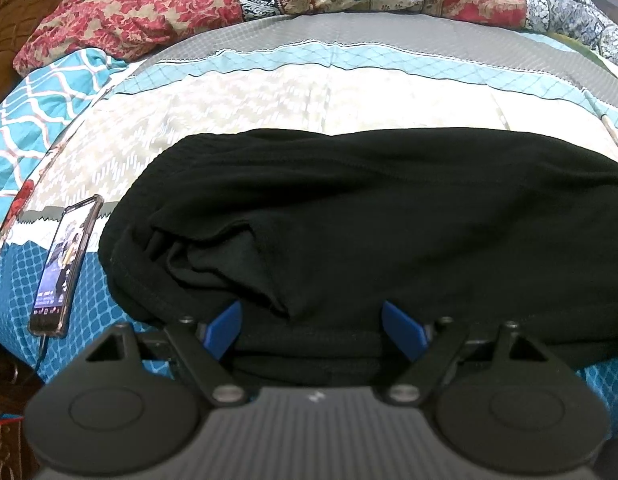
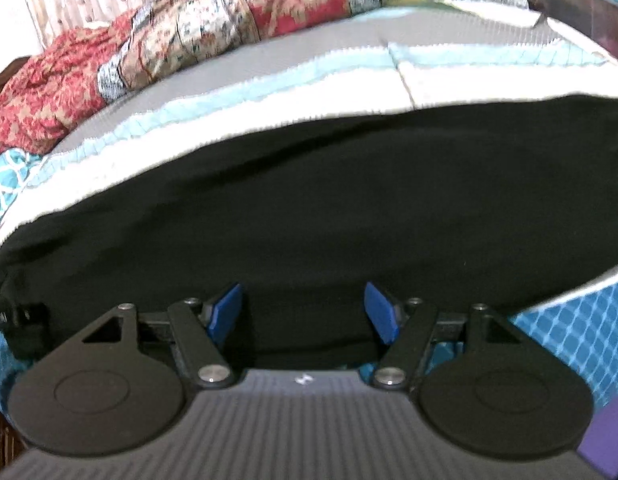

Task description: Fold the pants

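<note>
Black pants [image 1: 349,208] lie folded lengthwise across the patterned bedsheet [image 1: 249,100], with a loose fold near their left end. My left gripper [image 1: 311,322] is open, its blue fingers [image 1: 225,330] spread at the pants' near edge, with cloth between them. In the right wrist view the pants [image 2: 309,200] fill the middle. My right gripper [image 2: 305,306] is open too, blue fingers [image 2: 383,312] spread over the near edge of the cloth. Neither is closed on the fabric.
A phone [image 1: 65,264] with a lit screen lies on the bed left of the pants, a cable running from it. A red floral quilt [image 1: 149,8] is bunched along the far side, also in the right view [image 2: 189,28]. A wooden headboard [image 1: 13,12] stands far left.
</note>
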Demonstrator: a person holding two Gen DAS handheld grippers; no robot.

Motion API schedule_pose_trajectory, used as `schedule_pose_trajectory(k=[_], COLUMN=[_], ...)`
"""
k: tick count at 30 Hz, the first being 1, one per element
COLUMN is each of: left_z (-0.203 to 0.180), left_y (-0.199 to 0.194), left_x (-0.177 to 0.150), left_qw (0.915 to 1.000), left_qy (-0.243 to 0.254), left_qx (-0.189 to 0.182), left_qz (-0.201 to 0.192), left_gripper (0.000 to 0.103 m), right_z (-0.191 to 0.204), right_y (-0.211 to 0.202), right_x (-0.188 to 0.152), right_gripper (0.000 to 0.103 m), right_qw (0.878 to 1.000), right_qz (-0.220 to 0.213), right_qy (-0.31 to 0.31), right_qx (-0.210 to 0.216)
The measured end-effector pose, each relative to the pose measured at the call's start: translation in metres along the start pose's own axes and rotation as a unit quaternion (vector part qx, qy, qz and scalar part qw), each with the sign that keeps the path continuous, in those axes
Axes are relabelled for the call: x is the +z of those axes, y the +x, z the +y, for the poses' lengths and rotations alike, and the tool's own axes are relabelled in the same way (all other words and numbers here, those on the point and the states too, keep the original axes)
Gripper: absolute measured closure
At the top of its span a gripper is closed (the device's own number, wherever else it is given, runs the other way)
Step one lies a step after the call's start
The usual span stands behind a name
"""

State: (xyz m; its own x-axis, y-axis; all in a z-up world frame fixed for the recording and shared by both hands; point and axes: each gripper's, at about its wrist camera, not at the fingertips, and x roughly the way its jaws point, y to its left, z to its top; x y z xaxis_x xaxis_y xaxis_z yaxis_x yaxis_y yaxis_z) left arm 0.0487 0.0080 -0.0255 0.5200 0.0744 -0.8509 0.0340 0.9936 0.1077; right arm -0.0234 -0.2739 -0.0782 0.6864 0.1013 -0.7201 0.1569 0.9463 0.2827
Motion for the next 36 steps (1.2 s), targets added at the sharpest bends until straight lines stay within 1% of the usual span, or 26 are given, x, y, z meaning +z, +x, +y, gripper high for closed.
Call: schedule_pose_trajectory(k=[5,8,10,13,15,17,19,20,22,24,25,27,28,29,32,34,36], left_z=[-0.006,-0.014,-0.02,-0.031,-0.043,-0.06,-0.08,-0.094,-0.119,-0.144,-0.155,-0.174,-0.18,-0.188,-0.204,-0.211,-0.213], left_y=[-0.001,-0.003,-0.006,-0.01,-0.012,-0.013,-0.013,-0.014,-0.015,-0.018,-0.02,-0.024,-0.025,-0.027,-0.025,-0.023,-0.019], left_x=[0.004,0.008,0.011,0.016,0.019,0.022,0.024,0.025,0.025,0.027,0.028,0.027,0.026,0.025,0.021,0.018,0.016], left_qw=[1.0,1.0,1.0,0.9999,0.9994,0.9986,0.9973,0.9961,0.9932,0.9896,0.9878,0.9845,0.9833,0.9822,0.9797,0.9789,0.9789], left_qy=[0.001,0.006,0.007,0.006,0.01,0.023,0.044,0.061,0.091,0.117,0.127,0.143,0.147,0.151,0.164,0.17,0.171], left_qx=[0.001,0.001,-0.002,-0.014,-0.031,-0.047,-0.057,-0.063,-0.072,-0.083,-0.088,-0.1,-0.105,-0.109,-0.115,-0.114,-0.112], left_qz=[0.004,0.005,0.002,-0.005,-0.008,-0.009,-0.011,-0.012,-0.014,-0.017,-0.019,-0.022,-0.021,-0.019,-0.009,-0.002,0.005], left_gripper=[0.023,0.023,0.023,0.022,0.022,0.022,0.022,0.022,0.022,0.022,0.022,0.022,0.022,0.021,0.021,0.021,0.021], right_z=[-0.005,-0.007,-0.012,-0.028,-0.045,-0.066,-0.093,-0.109,-0.147,-0.188,-0.208,-0.237,-0.249,-0.262,-0.29,-0.302,-0.304], right_y=[-0.008,-0.01,-0.015,-0.034,-0.048,-0.062,-0.075,-0.08,-0.087,-0.095,-0.099,-0.105,-0.106,-0.106,-0.099,-0.089,-0.086], right_x=[-0.009,-0.006,-0.003,0.001,0.003,0.003,0.0,-0.002,-0.006,-0.009,-0.01,-0.009,-0.008,-0.007,-0.001,0.006,0.006], right_gripper=[0.033,0.033,0.033,0.033,0.033,0.033,0.033,0.033,0.033,0.033,0.033,0.033,0.032,0.029,0.022,0.022,0.021], right_qw=[1.0,0.999,0.998,0.996,0.994,0.991,0.986,0.982,0.97,0.953,0.944,0.928,0.922,0.919,0.918,0.92,0.922], right_qz=[-0.003,-0.004,-0.013,-0.054,-0.085,-0.117,-0.146,-0.158,-0.178,-0.195,-0.204,-0.222,-0.228,-0.23,-0.229,-0.225,-0.225], right_qy=[0.011,0.02,0.032,0.045,0.054,0.063,0.08,0.101,0.157,0.214,0.241,0.283,0.297,0.307,0.317,0.314,0.309], right_qx=[0.019,0.033,0.048,0.057,0.046,0.022,-0.013,-0.031,-0.059,-0.09,-0.098,-0.1,-0.097,-0.089,-0.068,-0.066,-0.066])
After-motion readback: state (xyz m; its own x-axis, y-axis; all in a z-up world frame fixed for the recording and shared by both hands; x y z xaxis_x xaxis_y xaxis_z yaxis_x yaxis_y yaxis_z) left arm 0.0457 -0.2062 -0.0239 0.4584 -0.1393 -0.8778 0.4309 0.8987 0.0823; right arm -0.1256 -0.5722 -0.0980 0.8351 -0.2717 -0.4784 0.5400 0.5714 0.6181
